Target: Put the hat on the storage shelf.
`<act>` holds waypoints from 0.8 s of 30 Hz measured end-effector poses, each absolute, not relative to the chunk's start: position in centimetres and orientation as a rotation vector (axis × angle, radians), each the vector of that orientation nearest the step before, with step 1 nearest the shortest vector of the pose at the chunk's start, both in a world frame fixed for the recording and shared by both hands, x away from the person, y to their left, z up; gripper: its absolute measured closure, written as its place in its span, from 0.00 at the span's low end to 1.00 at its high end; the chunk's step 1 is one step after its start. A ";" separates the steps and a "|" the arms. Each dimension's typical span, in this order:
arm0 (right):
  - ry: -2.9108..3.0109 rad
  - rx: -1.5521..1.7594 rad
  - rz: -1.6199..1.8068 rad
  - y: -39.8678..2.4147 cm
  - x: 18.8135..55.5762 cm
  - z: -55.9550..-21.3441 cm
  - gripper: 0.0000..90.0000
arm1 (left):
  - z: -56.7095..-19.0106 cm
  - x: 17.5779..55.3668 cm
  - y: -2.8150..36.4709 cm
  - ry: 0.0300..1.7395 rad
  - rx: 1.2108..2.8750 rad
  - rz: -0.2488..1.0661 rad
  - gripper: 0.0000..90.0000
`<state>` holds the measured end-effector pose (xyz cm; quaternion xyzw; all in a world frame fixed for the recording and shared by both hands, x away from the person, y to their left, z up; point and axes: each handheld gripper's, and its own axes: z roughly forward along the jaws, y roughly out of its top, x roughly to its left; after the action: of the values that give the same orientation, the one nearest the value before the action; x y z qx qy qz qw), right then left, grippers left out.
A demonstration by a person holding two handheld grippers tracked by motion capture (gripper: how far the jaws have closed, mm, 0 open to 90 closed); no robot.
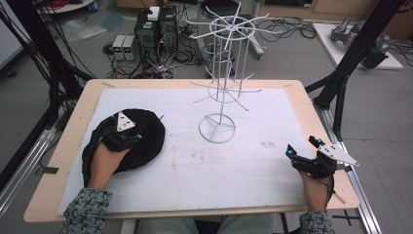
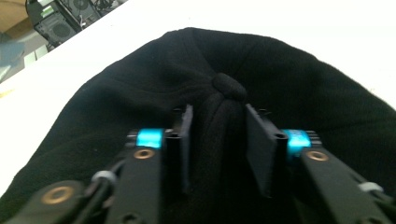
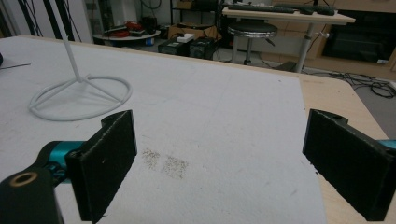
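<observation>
A black soft hat [image 1: 148,146] lies flat at the left of the white mat [image 1: 219,170]. My left gripper [image 1: 132,138] rests on top of it, a hand behind it. In the left gripper view the jaws of the left gripper [image 2: 217,126] pinch a raised fold of the hat [image 2: 289,79] just below its crown button [image 2: 229,87]. My right gripper [image 1: 302,146] hovers low over the mat's right edge, open and holding nothing. In the right gripper view the right gripper [image 3: 219,154] has its two pads [image 3: 109,158] wide apart over bare mat.
A white wire display rack [image 1: 225,73] with spoke arms stands at the middle back of the mat on a ring base [image 3: 79,95]. The wooden table edge [image 1: 336,195] lies just right of the right gripper. Black frame posts, cables and computers stand beyond the table.
</observation>
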<state>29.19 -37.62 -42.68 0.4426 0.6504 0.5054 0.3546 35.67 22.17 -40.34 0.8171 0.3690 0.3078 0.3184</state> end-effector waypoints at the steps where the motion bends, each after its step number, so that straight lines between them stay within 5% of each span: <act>1: 1.683 1.144 1.308 -37.7 29.2 -42.7 0.10 | -40.4 35.6 22.2 0.964 2.154 0.817 0.78; 8: 1.689 1.143 1.306 -37.6 29.3 -42.7 0.10 | -39.9 35.2 23.1 0.909 2.080 0.790 0.90; 24: 1.689 1.141 1.306 -37.5 29.4 -42.8 0.10 | -37.1 33.9 25.2 0.850 1.846 0.782 0.91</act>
<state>29.44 -37.52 -42.78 0.4410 0.6530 0.5048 0.3526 33.87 25.18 -37.13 0.7511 0.3459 0.3181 0.4637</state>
